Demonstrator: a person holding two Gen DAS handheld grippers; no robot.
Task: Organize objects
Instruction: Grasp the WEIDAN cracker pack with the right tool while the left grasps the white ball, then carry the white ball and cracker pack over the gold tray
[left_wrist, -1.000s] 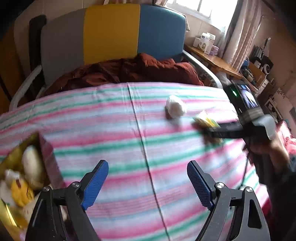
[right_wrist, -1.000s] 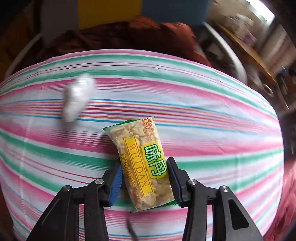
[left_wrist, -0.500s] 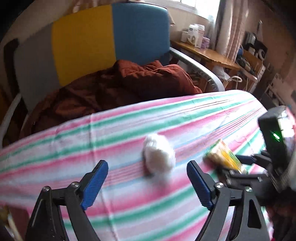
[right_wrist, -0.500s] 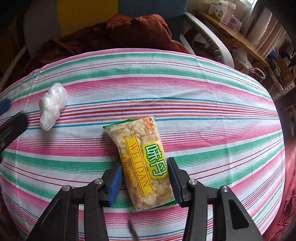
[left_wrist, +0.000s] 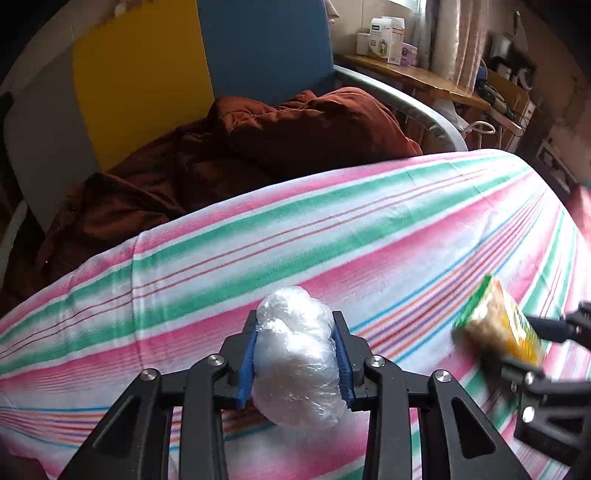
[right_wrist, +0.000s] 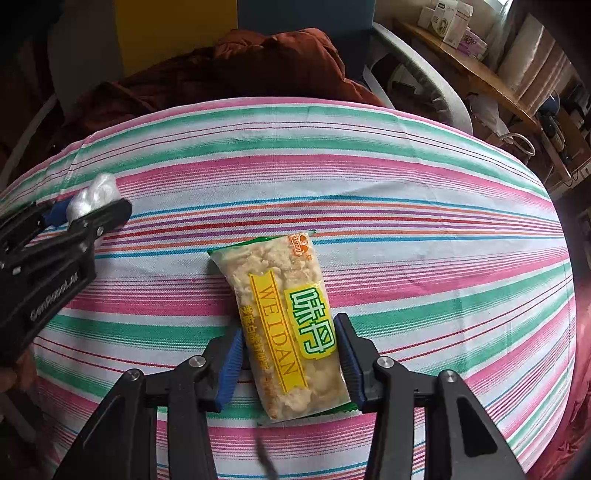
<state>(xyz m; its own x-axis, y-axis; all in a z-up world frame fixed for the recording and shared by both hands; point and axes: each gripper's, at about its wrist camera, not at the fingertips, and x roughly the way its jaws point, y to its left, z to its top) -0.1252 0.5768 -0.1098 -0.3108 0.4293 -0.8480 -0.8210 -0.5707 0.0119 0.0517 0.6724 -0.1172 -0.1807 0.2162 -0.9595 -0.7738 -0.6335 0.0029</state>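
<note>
Hand-held grippers: two, both black with blue pads.
Left hand-held gripper (left_wrist: 295, 354): jaws have just been closing; pads now pressed on both sides of the plastic-wrapped bundle (left_wrist: 297, 356).
Right hand-held gripper (right_wrist: 288, 356): narrowly set, pads clamped on the lower half of the snack packet (right_wrist: 286, 321).
Bundles: one, white, crinkled clear wrap, between the left pads, on the striped sheet (left_wrist: 332, 229).
Snack packets: one, yellow and green label, upper end jutting ahead of the right pads.
Bed: both items lie on it; sheet striped pink, green, white.
Beyond the grippers: one rumpled brown blanket (left_wrist: 258, 147); padded panels, grey, yellow, blue.
Right of the grippers: wooden shelf (left_wrist: 413, 74) with several white boxes, count unclear.
Obstructions: none between pads and items.
</note>
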